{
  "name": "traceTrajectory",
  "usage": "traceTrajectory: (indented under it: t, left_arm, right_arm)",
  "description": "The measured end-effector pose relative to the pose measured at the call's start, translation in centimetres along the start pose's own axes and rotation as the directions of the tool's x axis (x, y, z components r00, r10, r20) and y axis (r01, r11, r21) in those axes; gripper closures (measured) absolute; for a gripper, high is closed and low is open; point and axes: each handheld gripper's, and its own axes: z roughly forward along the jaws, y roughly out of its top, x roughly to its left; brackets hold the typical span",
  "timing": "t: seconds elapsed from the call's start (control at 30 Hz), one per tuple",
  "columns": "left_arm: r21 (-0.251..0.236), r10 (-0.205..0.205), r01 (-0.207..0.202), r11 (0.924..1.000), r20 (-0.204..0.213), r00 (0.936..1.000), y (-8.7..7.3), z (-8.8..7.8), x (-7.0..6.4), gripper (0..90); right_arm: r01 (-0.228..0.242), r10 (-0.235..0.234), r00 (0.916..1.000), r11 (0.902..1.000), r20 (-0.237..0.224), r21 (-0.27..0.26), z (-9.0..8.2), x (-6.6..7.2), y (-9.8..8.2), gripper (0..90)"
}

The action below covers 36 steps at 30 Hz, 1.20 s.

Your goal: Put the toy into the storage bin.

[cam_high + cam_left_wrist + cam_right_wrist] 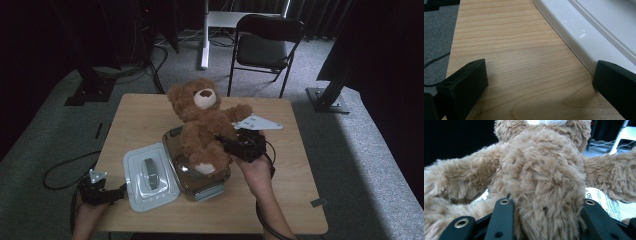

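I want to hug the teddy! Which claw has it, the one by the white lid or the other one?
The right claw has the teddy, squeezing its body over the box. The left claw sits open by the lid, holding nothing.

It looks like a recording studio or lab space: black curtains (45, 30) hang all round, grey carpet (350, 165) covers the floor, metal stand feet (327, 100) are bolted down, cables (65, 170) trail, and a folding chair (265, 45) waits behind the wooden surface (290, 165).

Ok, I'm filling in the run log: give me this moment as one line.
right hand-held gripper: shut on teddy bear | bear: over open container | lid: on table | left hand-held gripper: open beside lid
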Motion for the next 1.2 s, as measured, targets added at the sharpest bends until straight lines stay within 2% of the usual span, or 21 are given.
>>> traceTrajectory:
  t: [0.17,0.27,0.4,0.43,0.53,0.63,0.77,0.8,0.9,1.03,1.2]
  left_arm:
    - [-0.001,-0.001,0.001,1.0,0.0,1.0,0.0,0.0,0.0,0.5]
    - [-0.001,0.001,-0.001,1.0,0.0,1.0,0.0,0.0,0.0,0.5]
    - [-0.001,0.002,-0.002,1.0,0.0,1.0,0.0,0.0,0.0,0.5]
    - [-0.001,0.002,-0.002,1.0,0.0,1.0,0.0,0.0,0.0,0.5]
    - [-0.001,0.002,-0.002,1.0,0.001,1.0,0.0,0.0,0.0,0.5]
    - [-0.001,0.002,-0.002,1.0,0.001,1.0,0.0,0.0,0.0,0.5]
    - [-0.004,0.001,-0.001,1.0,0.001,1.0,0.0,0.0,0.0,0.5]
    - [-0.005,0.0,0.0,1.0,0.0,1.0,0.0,0.0,0.0,0.5]
    - [-0.005,0.002,-0.002,1.0,0.0,1.0,0.0,0.0,0.0,0.5]
    - [-0.005,0.0,0.0,1.0,0.0,1.0,0.0,0.0,0.0,0.5]
    - [-0.005,0.0,0.0,1.0,0.0,1.0,0.0,0.0,0.0,0.5]
  right_arm:
    - [0.039,-0.037,0.9989,0.9982,-0.029,0.046,1.6,1.6,-0.6,63.3]
    - [0.059,-0.058,0.9983,0.9941,-0.012,0.091,2.7,1.9,-1.5,63.3]
    - [0.073,-0.071,0.9973,0.9835,-0.017,0.165,4.3,2.0,-2.9,63.3]
    - [0.073,-0.071,0.9973,0.9835,-0.017,0.165,4.3,2.0,-2.9,63.3]
    - [0.084,-0.078,0.9963,0.9699,-0.036,0.229,5.9,2.1,-4.6,62.8]
    - [0.079,-0.072,0.9966,0.9688,-0.039,0.235,6.1,2.2,-5.0,62.6]
    - [0.098,-0.092,0.9951,0.9609,-0.035,0.259,6.6,2.2,-6.0,62.7]
    - [0.126,-0.121,0.992,0.9476,-0.036,0.294,7.0,2.2,-6.3,62.7]
    - [0.147,-0.138,0.9891,0.9299,-0.051,0.337,7.3,2.0,-6.9,62.7]
    - [0.143,-0.131,0.9897,0.9283,-0.057,0.343,7.1,1.5,-7.1,62.7]
    - [0.151,-0.141,0.9885,0.9166,-0.055,0.37,7.0,0.6,-7.5,63.0]
